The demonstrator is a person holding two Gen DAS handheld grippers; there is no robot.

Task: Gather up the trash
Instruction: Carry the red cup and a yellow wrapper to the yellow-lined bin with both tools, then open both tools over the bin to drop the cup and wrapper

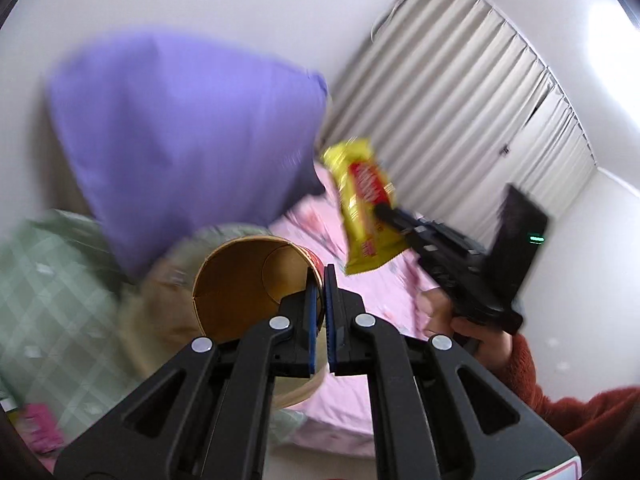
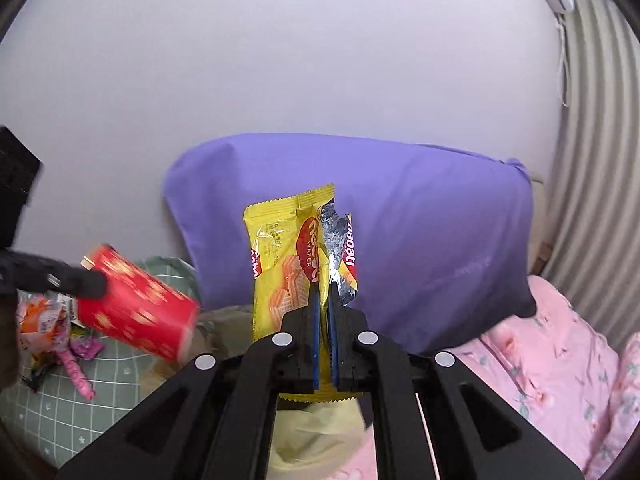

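My left gripper [image 1: 320,273] is shut on the rim of a paper cup [image 1: 244,280], red outside and brown inside, with its open mouth tilted towards the camera. The right wrist view shows the same red cup [image 2: 136,304] in the air at the left, with the left gripper [image 2: 94,284] on its end. My right gripper [image 2: 323,294] is shut on a torn yellow wafer wrapper [image 2: 280,256] that stands upright between the pads. In the left wrist view that wrapper [image 1: 360,208] hangs from the right gripper [image 1: 382,211] above the bed.
A purple pillow [image 2: 420,232] leans on the white wall over a pink floral sheet [image 2: 560,360] and a green checked quilt [image 2: 60,400]. More wrappers [image 2: 52,320] lie on the quilt. A pale yellow bag [image 2: 316,432] lies under the right gripper. Grey curtains [image 1: 460,92] hang at the right.
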